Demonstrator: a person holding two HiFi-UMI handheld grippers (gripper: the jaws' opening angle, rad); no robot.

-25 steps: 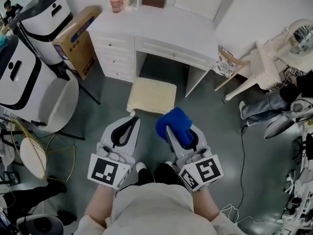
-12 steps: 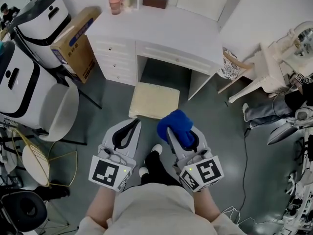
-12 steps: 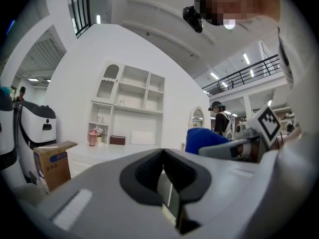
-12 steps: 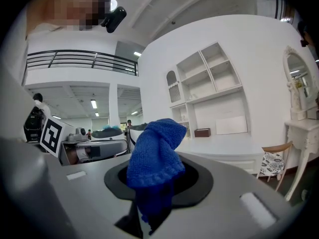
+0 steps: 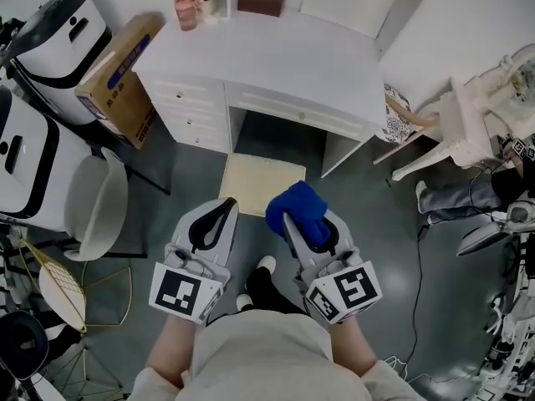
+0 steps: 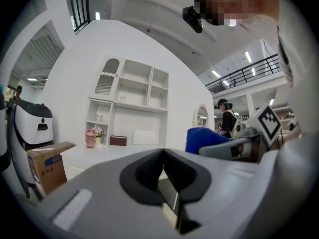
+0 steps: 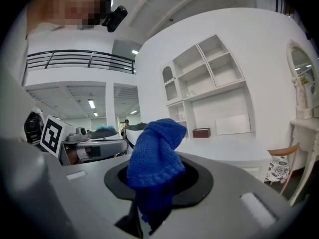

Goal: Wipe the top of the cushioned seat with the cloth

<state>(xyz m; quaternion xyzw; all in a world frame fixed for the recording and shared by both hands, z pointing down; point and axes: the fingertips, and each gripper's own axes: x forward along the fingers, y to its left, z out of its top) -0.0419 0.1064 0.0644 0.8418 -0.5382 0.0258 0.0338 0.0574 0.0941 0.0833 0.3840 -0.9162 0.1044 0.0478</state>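
— Where is the blue cloth point(image 7: 155, 156) sitting?

— The right gripper point(image 5: 290, 218) is pinching it. Its jaws are pressing together on the lower part of the cloth, and the rest is bunching up above them in a soft lump. In the right gripper view it is standing against the far white wall and touching nothing else.

— And the left gripper point(image 5: 224, 205)?

— Its jaws are lying pressed together with nothing between them. The person is holding it level, just beside the right one, and both are pointing forward.

— Where is the cushioned seat point(image 5: 259, 182)?

— It is standing on the grey floor point(image 5: 351, 199) ahead of both grippers, with its far edge tucking into the open space under the white worktop point(image 5: 276, 57). Its cream top is lying bare. From the head view the cloth is overlapping the seat's near right corner, but it is hanging in the air above it, apart from the cushion.

— What is resting on the worktop?

— A pink cup point(image 5: 185, 12) and a small brown box point(image 5: 261, 0) are standing near its back edge. A cardboard box point(image 5: 114, 78) is leaning just beside the worktop's left end.
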